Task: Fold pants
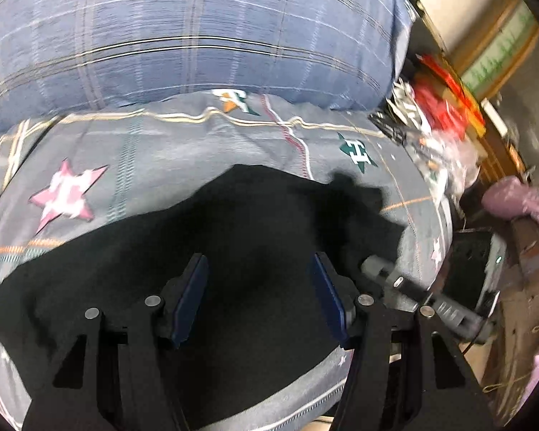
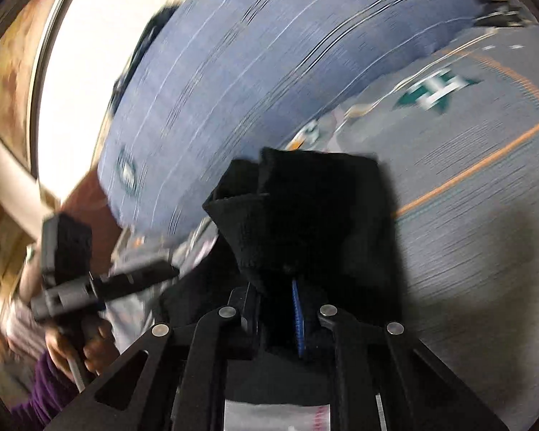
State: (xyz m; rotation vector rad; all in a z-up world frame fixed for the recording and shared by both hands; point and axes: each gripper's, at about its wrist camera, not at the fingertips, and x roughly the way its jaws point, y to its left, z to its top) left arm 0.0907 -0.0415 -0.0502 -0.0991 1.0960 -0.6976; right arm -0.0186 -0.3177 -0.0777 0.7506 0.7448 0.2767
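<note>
Black pants lie spread on a grey bed sheet printed with stars. In the left wrist view my left gripper hovers over the dark cloth, open, with its blue pads apart and nothing pinched between them. At the right, a bunched corner of the pants stands raised, and the grey body of the right gripper shows below it. In the right wrist view my right gripper is shut on a thick fold of the pants, which rises over its fingers. The left gripper appears at the left, held by a hand.
A big blue plaid pillow lies across the far side of the bed. Red packaging and clutter, a black device and a purple thing crowd the bed's right side. A bright window lies beyond the pillow.
</note>
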